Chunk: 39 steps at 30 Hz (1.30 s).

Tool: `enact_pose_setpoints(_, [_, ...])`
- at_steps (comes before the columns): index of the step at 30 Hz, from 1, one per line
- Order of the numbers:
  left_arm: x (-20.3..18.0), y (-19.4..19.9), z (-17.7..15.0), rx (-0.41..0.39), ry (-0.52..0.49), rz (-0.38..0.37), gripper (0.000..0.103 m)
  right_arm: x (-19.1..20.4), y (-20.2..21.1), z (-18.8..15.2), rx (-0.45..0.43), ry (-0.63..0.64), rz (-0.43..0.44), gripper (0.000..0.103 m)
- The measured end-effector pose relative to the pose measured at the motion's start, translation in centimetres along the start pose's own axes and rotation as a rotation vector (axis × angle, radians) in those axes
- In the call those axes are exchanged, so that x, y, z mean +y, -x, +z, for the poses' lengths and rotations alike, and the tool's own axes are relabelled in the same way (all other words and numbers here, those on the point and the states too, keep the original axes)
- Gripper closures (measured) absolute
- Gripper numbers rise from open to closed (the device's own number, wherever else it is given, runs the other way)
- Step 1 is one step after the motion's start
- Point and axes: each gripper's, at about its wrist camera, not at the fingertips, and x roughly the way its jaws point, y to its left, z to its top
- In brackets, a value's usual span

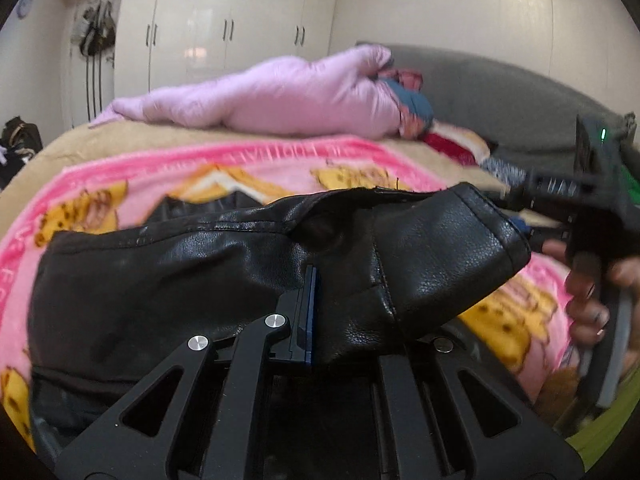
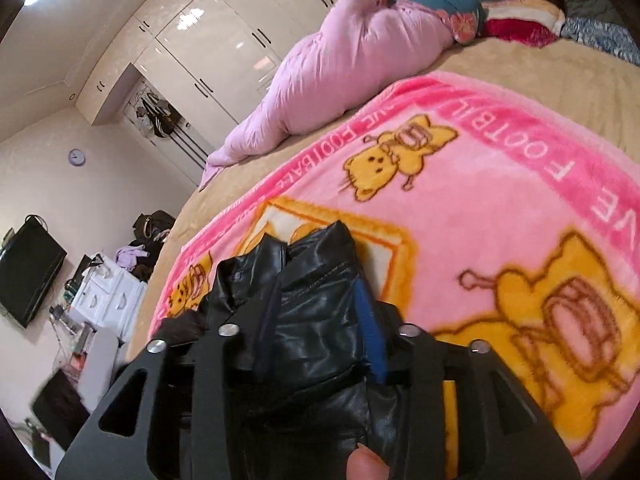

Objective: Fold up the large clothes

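left wrist: left tongs (image 1: 316, 304) pinching black leather jacket (image 1: 180, 276); right tongs (image 2: 320, 320) spread around it

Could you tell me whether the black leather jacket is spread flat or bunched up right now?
Bunched up: the black leather jacket is gathered in creased folds on the pink cartoon blanket, not flat.

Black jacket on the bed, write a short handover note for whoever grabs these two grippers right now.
Left gripper: shut on a fold of the black jacket, holding it above the pink blanket.
Right gripper: its fingers sit either side of a bunched part of the jacket; whether they press on it I cannot tell.
Jacket: crumpled, partly lifted, over the blanket's near part.
Done: both ends picked up.
Left: probably spread it flat, then fold; no neat fold shows yet.
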Motion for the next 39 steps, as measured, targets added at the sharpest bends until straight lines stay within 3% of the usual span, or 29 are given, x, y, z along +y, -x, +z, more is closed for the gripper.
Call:
enact_pose_setpoints(2, [-0.3,-1.0,-0.9,0.037,-0.019,-0.005,0.102,0.1,-0.4,-0.2,0.020,0.006,0.005,0.059])
enact_pose_setpoints(6, [-0.6,-2.5,-2.6,0.094,-0.069,-0.011,0.097,-0.1,-1.9,-0.8,0.089,-0.006,0.036,0.033])
enact_pose_setpoints(8, [-0.8,-3.3,-3.2,0.141,-0.085,-0.018,0.091,-0.3,-2.9,-1.3,0.139,-0.038,0.080,0.033])
enact_pose_setpoints(10, [-1.4,-4.1,-3.9,0.188,-0.121,0.013,0.078,-0.3,-3.7,-1.7,0.189,-0.059,0.114,0.033])
enact_pose_setpoints(12, [-1.8,-4.3,-4.3,0.205,-0.159,0.058,0.059,-0.1,-4.7,-2.3,0.247,-0.069,0.142,0.033])
enact_pose_setpoints(17, [-2.2,-3.7,-4.8,0.237,-0.190,0.037,0.018,0.8,-6.8,-4.6,0.362,-0.087,0.158,0.032])
enact_pose_setpoints(22, [-2.4,-1.0,-5.8,0.250,-0.193,-0.004,0.015,1.6,-8.1,-6.0,0.424,-0.096,0.139,0.036])
enact_pose_setpoints(26, [0.0,2.8,-5.3,0.204,-0.095,-0.061,0.013,1.6,-7.7,-5.9,0.398,-0.093,0.109,0.058])
enact_pose_setpoints(28, [2.5,4.6,-4.4,0.159,-0.016,-0.044,0.013,1.5,-7.6,-5.9,0.386,-0.099,0.107,0.060])
enact_pose_setpoints(33, [11.6,8.0,-1.5,0.039,0.221,0.133,0.012,3.4,-7.0,-5.3,0.330,-0.008,0.171,0.086])
enact_pose_setpoints(37, [19.7,8.8,0.0,-0.001,0.456,0.219,0.011,7.5,-5.5,-3.7,0.242,0.172,0.207,0.092])
enact_pose_setpoints(39, [22.1,8.6,0.5,-0.018,0.523,0.230,0.011,9.8,-4.9,-2.2,0.188,0.257,0.205,0.092])
